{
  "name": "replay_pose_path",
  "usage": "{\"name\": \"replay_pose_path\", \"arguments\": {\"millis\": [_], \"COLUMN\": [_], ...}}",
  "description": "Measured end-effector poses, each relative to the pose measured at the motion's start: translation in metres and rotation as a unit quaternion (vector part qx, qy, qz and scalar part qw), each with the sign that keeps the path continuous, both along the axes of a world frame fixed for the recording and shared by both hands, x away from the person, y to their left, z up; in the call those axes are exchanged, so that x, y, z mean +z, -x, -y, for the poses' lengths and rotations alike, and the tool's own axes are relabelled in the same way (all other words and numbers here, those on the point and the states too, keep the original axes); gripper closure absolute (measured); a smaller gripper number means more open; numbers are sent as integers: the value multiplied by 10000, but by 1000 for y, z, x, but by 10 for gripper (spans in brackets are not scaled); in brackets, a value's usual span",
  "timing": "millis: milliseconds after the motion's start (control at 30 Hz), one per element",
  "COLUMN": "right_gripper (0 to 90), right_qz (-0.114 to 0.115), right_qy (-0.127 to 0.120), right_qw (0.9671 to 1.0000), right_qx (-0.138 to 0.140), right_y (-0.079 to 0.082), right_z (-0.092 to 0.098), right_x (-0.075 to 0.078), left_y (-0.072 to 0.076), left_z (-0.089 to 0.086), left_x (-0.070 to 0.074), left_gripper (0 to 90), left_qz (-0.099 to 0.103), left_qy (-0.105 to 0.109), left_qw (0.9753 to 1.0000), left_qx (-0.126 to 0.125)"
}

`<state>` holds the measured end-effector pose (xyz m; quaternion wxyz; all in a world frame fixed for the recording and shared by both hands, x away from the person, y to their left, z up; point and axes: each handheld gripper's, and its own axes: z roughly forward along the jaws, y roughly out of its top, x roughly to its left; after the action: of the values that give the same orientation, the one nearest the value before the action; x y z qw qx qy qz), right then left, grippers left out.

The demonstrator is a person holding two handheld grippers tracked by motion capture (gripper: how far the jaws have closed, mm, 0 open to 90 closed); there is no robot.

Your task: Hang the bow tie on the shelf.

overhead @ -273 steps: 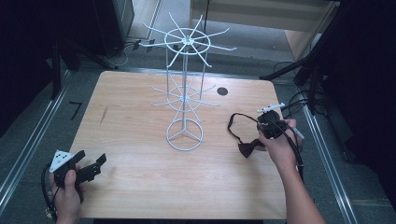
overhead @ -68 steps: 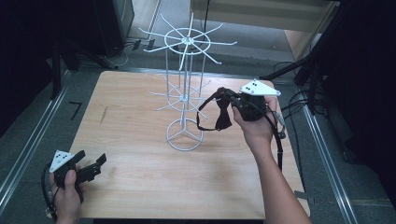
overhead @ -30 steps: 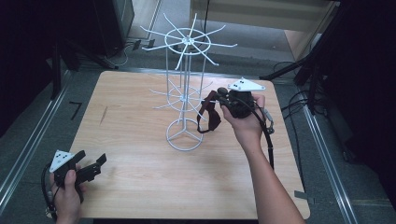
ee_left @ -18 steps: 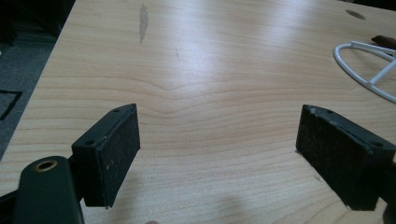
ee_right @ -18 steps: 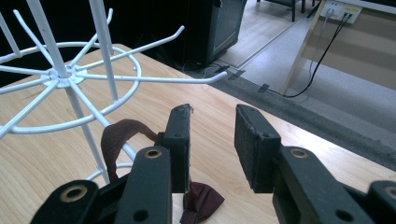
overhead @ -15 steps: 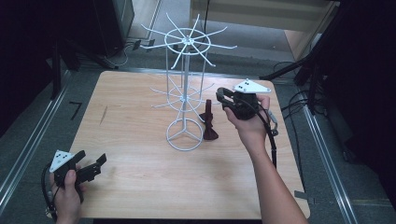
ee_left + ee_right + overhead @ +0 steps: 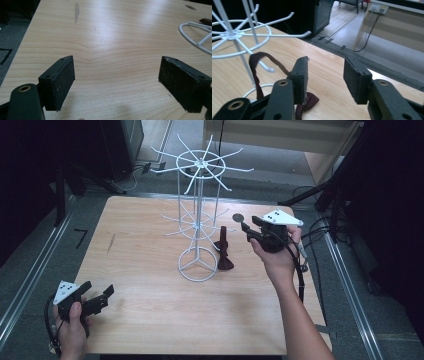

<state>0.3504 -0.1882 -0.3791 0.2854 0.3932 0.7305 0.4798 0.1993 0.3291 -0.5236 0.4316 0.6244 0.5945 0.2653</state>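
The left tongs are resting apart near the worktop's front corner. Farther off, the right tongs are hovering apart beside the wire rack, where the dark red bow tie is hanging from a lower hook.

The bow tie hanging from my white wire rack was a dark maroon, plain, with no print. The table was pale wood with fine grain lines and one grey smudge. My left gripper and right gripper had black jaws; each carried a light grey plate.
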Motion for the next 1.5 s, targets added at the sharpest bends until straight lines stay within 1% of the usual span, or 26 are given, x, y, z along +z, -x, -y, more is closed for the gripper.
{"name": "replay_pose_path", "arguments": {"millis": [100, 233, 333, 467, 567, 733, 867, 933, 1300, 1400, 1500], "right_gripper": [522, 492, 474, 442, 423, 390, 346, 338, 287, 275, 254], "right_qz": [-42, -52, -70, -121, -212, -361, -429, -455, -771, -850, -929], "right_qy": [16, -43, -87, -62, -64, -34, -21, -39, -137, -92, -118], "right_qw": [9999, 9997, 9995, 9992, 9987, 9982, 9976, 9974, 9943, 9935, 9925], "right_qx": [-112, -245, -299, -384, -451, -484, -550, -561, -722, -751, -785], "right_y": [3, 9, 14, 21, 27, 36, 43, 46, 66, 72, 77], "right_z": [8, 19, 28, 37, 45, 53, 58, 60, 79, 84, 90], "right_x": [-5, -13, -20, -29, -36, -49, -59, -63, -98, -106, -114], "left_y": [0, 0, 0, 0, 0, 0, 0, 0, 0, 0, 0], "left_z": [0, 0, 0, 0, 0, 0, 0, 0, 1, 1, 1], "left_x": [0, 0, 0, 0, 0, 0, 0, 0, 0, 0, 0], "left_gripper": [145, 145, 145, 145, 145, 145, 145, 145, 145, 145, 145], "left_qz": [0, -4, -3, -1, -1, -3, 0, 1, 5, 6, 7], "left_qy": [4, 6, 2, -4, -10, -14, -19, -19, -36, -42, -47], "left_qw": [10000, 10000, 10000, 10000, 10000, 10000, 10000, 10000, 10000, 10000, 10000], "left_qx": [1, -4, 0, 1, 2, 0, -1, -1, -1, 3, -1]}}
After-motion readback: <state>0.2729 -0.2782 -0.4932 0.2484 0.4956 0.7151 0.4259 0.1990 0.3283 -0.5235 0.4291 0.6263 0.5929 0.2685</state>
